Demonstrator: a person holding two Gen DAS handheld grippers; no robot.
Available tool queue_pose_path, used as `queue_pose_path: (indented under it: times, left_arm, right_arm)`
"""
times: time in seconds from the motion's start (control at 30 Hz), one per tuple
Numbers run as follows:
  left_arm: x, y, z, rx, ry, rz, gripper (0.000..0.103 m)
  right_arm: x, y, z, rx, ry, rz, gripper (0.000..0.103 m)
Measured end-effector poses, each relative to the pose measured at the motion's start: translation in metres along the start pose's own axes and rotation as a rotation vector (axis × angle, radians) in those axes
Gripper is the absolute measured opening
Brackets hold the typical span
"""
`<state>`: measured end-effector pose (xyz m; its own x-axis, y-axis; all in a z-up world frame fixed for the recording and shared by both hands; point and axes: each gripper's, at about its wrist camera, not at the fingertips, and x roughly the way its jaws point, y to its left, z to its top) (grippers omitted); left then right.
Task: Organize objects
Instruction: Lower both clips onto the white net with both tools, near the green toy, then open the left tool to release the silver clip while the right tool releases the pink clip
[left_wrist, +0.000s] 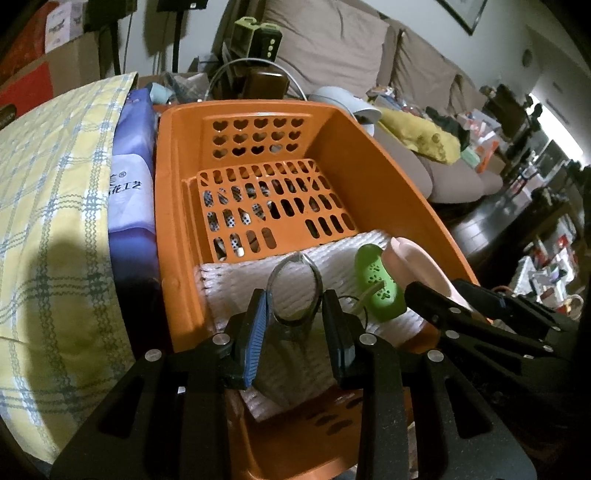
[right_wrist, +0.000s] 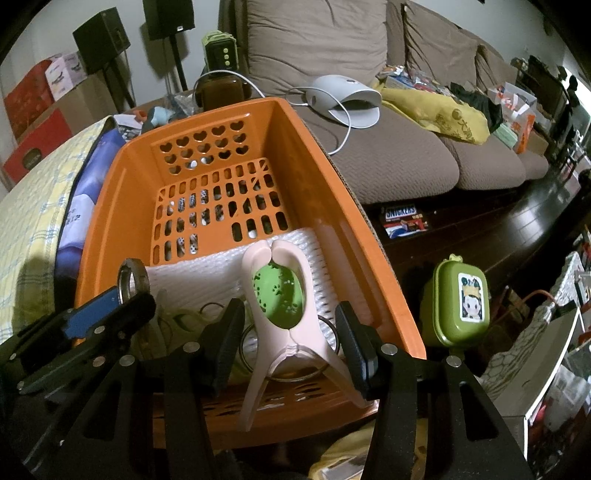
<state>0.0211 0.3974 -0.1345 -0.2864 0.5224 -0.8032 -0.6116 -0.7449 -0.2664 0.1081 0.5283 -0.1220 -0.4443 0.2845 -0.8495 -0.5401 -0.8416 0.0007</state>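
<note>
An orange basket (right_wrist: 354, 236) with heart-shaped cutouts in its far wall and a slotted floor sits between a yellow plaid cushion (left_wrist: 48, 221) on its left and a brown sofa (right_wrist: 399, 166) on its right. A purple tissue pack (left_wrist: 129, 192) is wedged between the cushion and the basket's left wall.

At the near end of the basket floor lies a white foam mesh sheet (right_wrist: 199, 273), spanning almost from wall to wall. Over its near left part the left gripper (left_wrist: 295, 314) is closed on a dark, translucent ring-shaped clip (left_wrist: 295, 288) — the blue-padded finger presses its left side, the black finger its right, and the loop of the clip sticks up past the fingertips above the mesh.

The right gripper (right_wrist: 290, 332) is over the near right corner of the basket. Its jaws stand fairly wide, one on each side of a large pink clothespin-style clip (right_wrist: 280, 354); the right finger appears to touch the clip's right leg, while the left finger stands just beside the other leg, so I cannot tell whether the clip is truly gripped. The pink clip's rounded jaws close around a green paw-print case (right_wrist: 280, 295), which rests on the mesh. A thin wire ring (right_wrist: 295, 373) lies under the pink clip's legs.

Outside the basket, beyond its near right corner, stands a green lidded box (right_wrist: 458, 310) with a cartoon sticker. A white device (right_wrist: 347, 99) with a cable rests on the sofa seat.
</note>
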Motion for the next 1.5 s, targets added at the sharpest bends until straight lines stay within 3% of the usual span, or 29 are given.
queue_pose_path:
  times: [0.37,1.0,1.3,1.5]
  left_arm:
    - [-0.025,0.006,0.01,-0.017,-0.046,-0.017,0.042]
    - [-0.03,0.012,0.009,-0.03,-0.042,-0.022,0.044]
    - [-0.039,0.017,0.008,-0.03,-0.048,-0.034,0.046]
    - [-0.057,0.022,0.017,-0.029,-0.099,-0.026,0.047]
  right_arm:
    - [0.001,0.0,-0.001,0.001,0.008,0.01,0.051]
    - [-0.003,-0.002,0.002,0.014,-0.019,0.007,0.052]
    - [-0.007,-0.003,0.004,0.023,-0.044,-0.003,0.063]
    - [-0.011,-0.004,0.005,0.027,-0.068,-0.003,0.07]
